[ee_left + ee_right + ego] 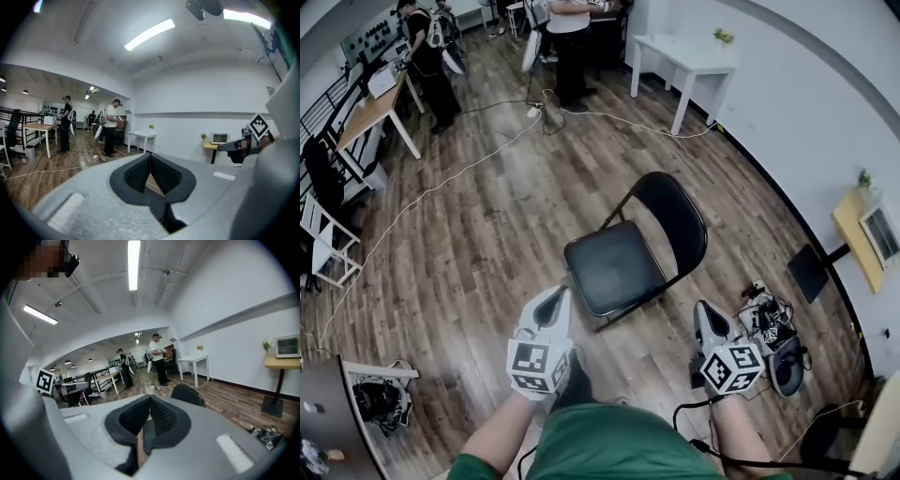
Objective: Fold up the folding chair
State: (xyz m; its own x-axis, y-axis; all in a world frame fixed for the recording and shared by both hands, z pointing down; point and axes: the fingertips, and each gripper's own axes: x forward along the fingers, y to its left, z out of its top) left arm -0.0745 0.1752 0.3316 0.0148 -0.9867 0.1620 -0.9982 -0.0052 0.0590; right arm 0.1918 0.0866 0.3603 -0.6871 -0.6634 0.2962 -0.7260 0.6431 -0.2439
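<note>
The folding chair (623, 258) stands open on the wood floor (469, 234) directly ahead of the person, between the two hand-held grippers and slightly beyond them. From the head view its black seat hides most of the frame beneath, so only short lengths of leg show at the near edge. In the right gripper view only the rounded top of its backrest (188, 394) rises above the grey gripper body, which blocks the rest. In the left gripper view, that gripper's own body covers the floor ahead.

Both forearms reach forward and low from a green garment, and the hands themselves are hidden behind the marker cubes. The left gripper (551, 300) is aimed at the seat's near left corner and comes close to it; whether it touches cannot be told. The right gripper (705, 314) sits off the chair's right side, apart from the frame. Both point roughly level across the room, tipped a little down.

Each gripper is clenched on nothing: the left gripper's ribbed pads (150, 171) meet at the tips, and the right's (150, 413) press together the same way.

Seen from the head, the chair runs diagonally, seat front at lower left and backrest at upper right toward the white wall. A white table (689, 56) and several people stand at the far end.
</note>
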